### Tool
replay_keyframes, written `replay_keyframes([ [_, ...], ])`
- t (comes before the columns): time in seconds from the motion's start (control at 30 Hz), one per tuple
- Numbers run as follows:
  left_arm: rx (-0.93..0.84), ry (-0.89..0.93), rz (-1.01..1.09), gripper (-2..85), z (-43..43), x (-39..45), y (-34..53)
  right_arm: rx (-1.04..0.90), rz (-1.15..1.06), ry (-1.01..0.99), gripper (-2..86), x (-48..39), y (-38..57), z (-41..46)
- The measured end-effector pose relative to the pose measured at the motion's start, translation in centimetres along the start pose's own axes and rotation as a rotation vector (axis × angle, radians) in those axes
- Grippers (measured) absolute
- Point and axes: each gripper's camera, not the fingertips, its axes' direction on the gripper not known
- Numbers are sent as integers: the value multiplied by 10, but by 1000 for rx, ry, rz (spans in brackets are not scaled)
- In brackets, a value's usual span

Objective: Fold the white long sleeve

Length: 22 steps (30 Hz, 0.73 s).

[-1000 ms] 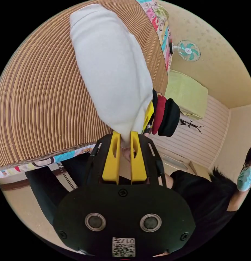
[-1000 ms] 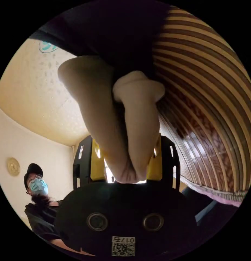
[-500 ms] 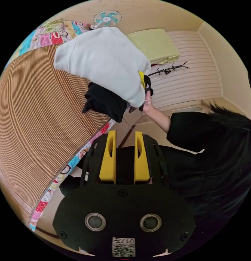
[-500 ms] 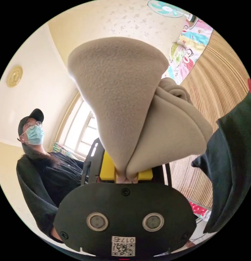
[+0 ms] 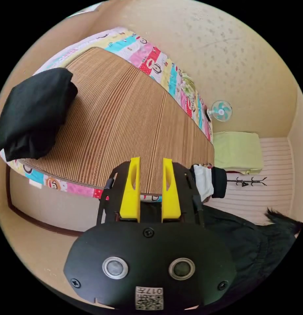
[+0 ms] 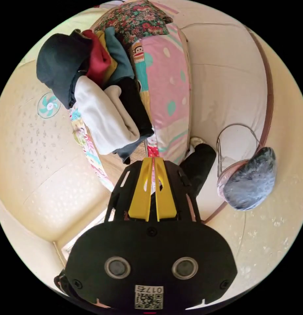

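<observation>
Both left gripper (image 5: 151, 160) jaws stand apart, gripping nothing, over the mat (image 5: 125, 124). Right gripper (image 6: 152, 160) jaws meet at the tips — empty. White long sleeve (image 6: 104, 119) lies folded in the clothes pile (image 6: 92, 85) at the bed's edge; black garment (image 5: 33, 111) sits apart on the mat.

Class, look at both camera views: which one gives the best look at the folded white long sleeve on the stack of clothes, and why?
The right gripper view: the white long sleeve lies large and close in the stack of clothes, its folded layers plain. In the left gripper view it is a small white sliver at the mat's far edge, beside a dark garment.
</observation>
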Motion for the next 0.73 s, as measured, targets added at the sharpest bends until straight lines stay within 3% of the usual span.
replay_keyframes([
  [0.1,213,-119,-169,118,-70,-72,-11,71,72,-135,9,17,54,33],
  [0.23,323,-234,-356,126,-137,-165,-39,141,124,-581,6,15,113,91],
  [0.33,411,-359,-441,130,-172,-213,-54,3,15,-884,5,-17,139,136],
  [0.4,410,-396,-506,139,-178,-244,-62,-93,-82,-861,4,-48,153,148],
  [0.5,411,-403,-672,142,-162,-295,-57,-221,-231,-665,5,-103,176,156],
  [0.57,450,-173,-749,110,-138,-330,-45,-299,-323,-643,5,-135,193,159],
  [0.63,551,-117,-790,60,-136,-331,-30,-320,-360,-663,6,-153,207,160],
  [0.67,635,-17,-691,51,-139,-319,-26,-326,-378,-667,6,-166,218,162],
  [0.73,639,98,-518,48,-141,-287,-34,-355,-438,-679,6,-187,236,171],
])
